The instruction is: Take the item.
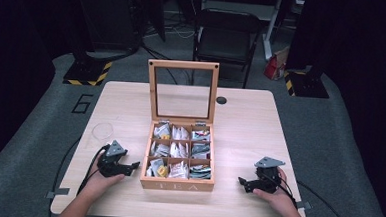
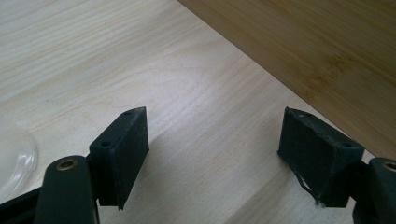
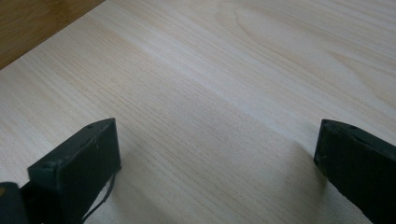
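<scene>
A pale wooden table (image 1: 250, 121) filled the middle of the high view, with a dark folding chair (image 1: 226, 37) standing on the grey floor beyond its far edge. At the middle of the table, close to the near edge, sat a wooden tea box (image 1: 178, 184) with its glass-paned lid (image 1: 182, 90) standing upright at the back, open. Inside, nine compartments in three rows held tea bags (image 1: 181, 149) in grey, white and reddish wrappers. The left gripper (image 1: 134, 165) rested on the table just beside the box's left wall, held by the person's left hand (image 1: 100, 181), its jaws spread wide apart and holding nothing; in the left gripper view the box's brown side (image 2: 317, 51) ran along the upper right, just beyond the jaws. A clear, round plastic lid or dish (image 1: 102, 132) lay near the table's left edge, just behind that gripper. The right gripper (image 1: 242, 181) rested near the near right corner, well apart from the box's right wall, held by the right hand (image 1: 275, 195), jaws likewise spread open over bare wood. A small black disc (image 1: 221, 100) sat near the far edge, to the right of the lid.
</scene>
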